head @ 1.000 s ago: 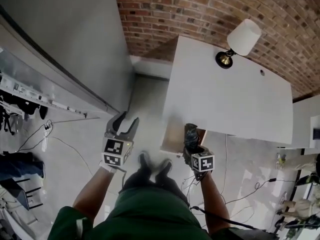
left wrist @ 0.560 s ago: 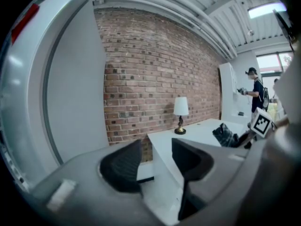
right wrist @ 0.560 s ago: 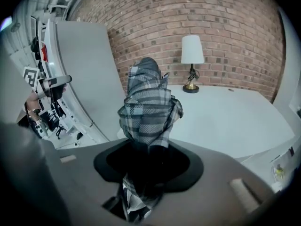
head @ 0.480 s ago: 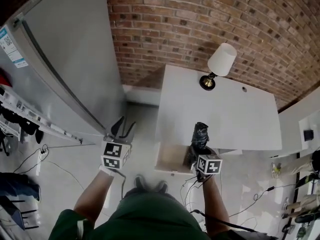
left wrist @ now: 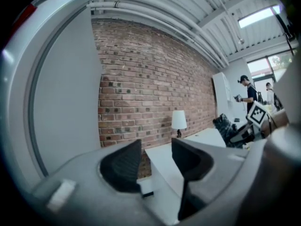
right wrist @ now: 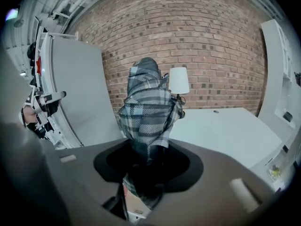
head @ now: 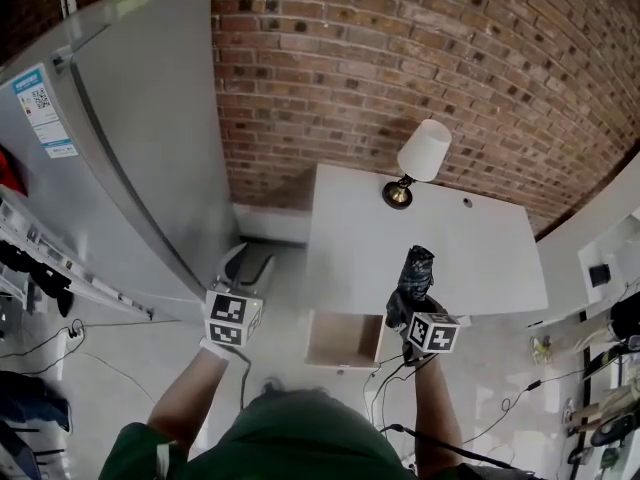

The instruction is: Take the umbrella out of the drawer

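Observation:
A folded grey plaid umbrella [head: 413, 279] [right wrist: 148, 112] stands up out of my right gripper [head: 408, 313] [right wrist: 148, 161], which is shut on its lower part. It hangs above the front edge of the white table [head: 420, 253], over the open drawer [head: 345, 340] whose pale wooden inside shows. My left gripper [head: 245, 266] [left wrist: 155, 161] is open and holds nothing, off to the left of the table beside the grey fridge [head: 140, 148]. In the left gripper view the umbrella [left wrist: 225, 126] shows at the right.
A lamp [head: 418, 158] with a white shade stands at the back of the table by the brick wall [head: 400, 58]. Cables [head: 480, 393] lie on the floor at the right. White shelving [head: 600, 258] stands to the right of the table.
Both grippers have risen. The umbrella has come up out of the drawer to above the table's front edge. The view has lifted toward the wall.

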Action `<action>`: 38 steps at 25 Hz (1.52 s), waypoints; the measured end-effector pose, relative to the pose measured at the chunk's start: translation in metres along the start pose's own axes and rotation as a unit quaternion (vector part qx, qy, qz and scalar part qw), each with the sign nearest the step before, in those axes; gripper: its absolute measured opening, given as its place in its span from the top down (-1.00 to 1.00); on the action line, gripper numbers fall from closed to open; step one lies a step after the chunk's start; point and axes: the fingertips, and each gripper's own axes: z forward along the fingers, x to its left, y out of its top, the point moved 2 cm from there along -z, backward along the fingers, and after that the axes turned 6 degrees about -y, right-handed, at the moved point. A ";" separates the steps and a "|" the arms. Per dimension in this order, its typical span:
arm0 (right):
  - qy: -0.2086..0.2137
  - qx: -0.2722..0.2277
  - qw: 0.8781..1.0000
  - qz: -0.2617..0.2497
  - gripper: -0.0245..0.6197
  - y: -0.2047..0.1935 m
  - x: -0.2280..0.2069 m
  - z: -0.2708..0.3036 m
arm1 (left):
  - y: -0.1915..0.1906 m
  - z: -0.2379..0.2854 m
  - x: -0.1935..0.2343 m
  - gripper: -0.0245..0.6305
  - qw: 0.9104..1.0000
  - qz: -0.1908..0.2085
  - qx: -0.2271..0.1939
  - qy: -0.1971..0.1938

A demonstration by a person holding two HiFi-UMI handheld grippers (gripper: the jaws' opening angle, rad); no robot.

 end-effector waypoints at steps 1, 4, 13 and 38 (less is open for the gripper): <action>-0.005 0.002 1.000 -0.002 0.40 0.001 0.000 0.001 | -0.002 0.001 0.003 0.32 1.000 -0.002 0.000 -0.003; -0.020 0.011 1.000 -0.012 0.40 0.000 -0.002 0.006 | -0.012 0.003 0.011 0.32 1.000 -0.011 0.003 -0.010; -0.027 0.071 0.996 -0.041 0.40 -0.009 -0.015 0.050 | -0.046 0.011 0.030 0.32 0.999 -0.035 0.038 0.002; 0.061 0.296 0.945 -0.124 0.39 -0.045 -0.130 0.252 | -0.053 0.114 0.016 0.32 0.988 -0.025 0.111 0.102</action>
